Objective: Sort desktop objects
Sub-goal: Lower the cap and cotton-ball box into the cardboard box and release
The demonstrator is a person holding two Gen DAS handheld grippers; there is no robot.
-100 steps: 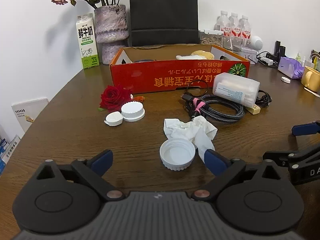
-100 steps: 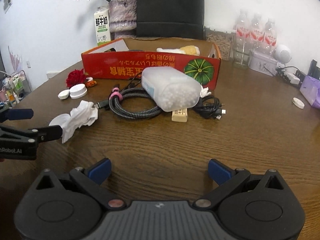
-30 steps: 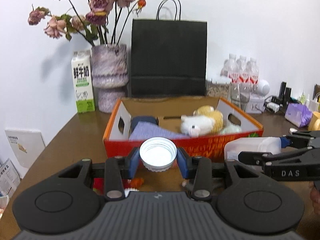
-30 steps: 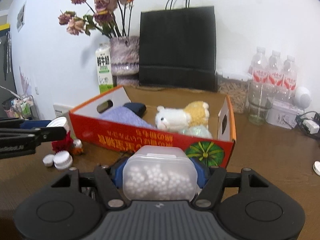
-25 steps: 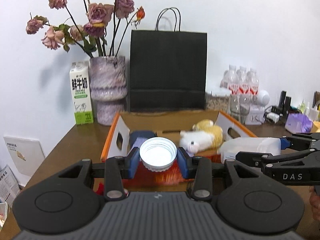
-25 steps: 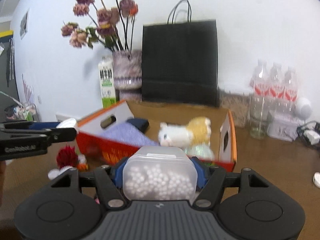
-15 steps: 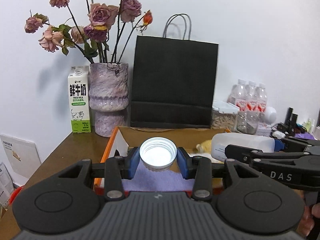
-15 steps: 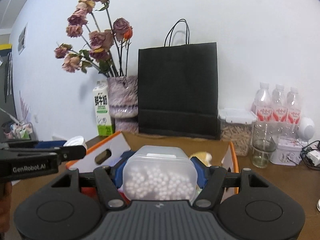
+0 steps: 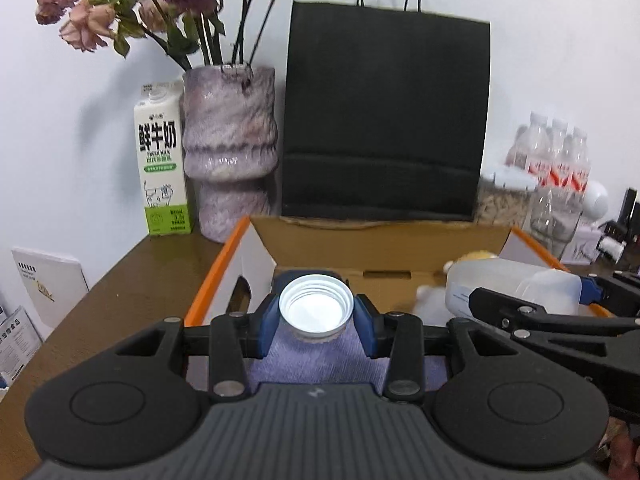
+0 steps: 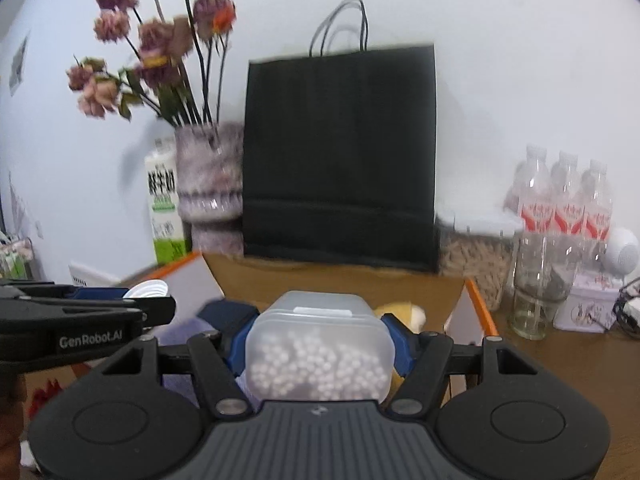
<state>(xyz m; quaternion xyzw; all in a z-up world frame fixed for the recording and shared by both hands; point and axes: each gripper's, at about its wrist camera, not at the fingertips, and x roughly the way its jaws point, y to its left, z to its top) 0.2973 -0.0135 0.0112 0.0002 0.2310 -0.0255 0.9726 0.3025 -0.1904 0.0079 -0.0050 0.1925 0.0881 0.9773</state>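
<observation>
My left gripper [image 9: 317, 316] is shut on a white screw cap [image 9: 317, 312], hollow side toward the camera, held over the left half of the orange cardboard box [image 9: 218, 270]. Under it lies a purple cloth [image 9: 316, 364]. My right gripper [image 10: 320, 346] is shut on a translucent plastic container [image 10: 320, 352] filled with small white beads, held above the same box [image 10: 476, 300]. In the left wrist view that container [image 9: 508, 286] shows at the right. In the right wrist view the cap [image 10: 149, 289] shows at the left. A yellow plush toy [image 10: 402, 313] lies in the box.
Behind the box stand a black paper bag [image 9: 386, 120], a purple vase [image 9: 230, 160] of dried roses and a milk carton [image 9: 162, 164]. Water bottles [image 10: 564, 200], a glass [image 10: 536, 304] and a jar of pellets [image 10: 472, 264] stand at the right on the brown table [image 9: 104, 304].
Both grippers, still holding the cap and the container, have moved forward from in front of the box to above its inside. The bag and vase look nearer.
</observation>
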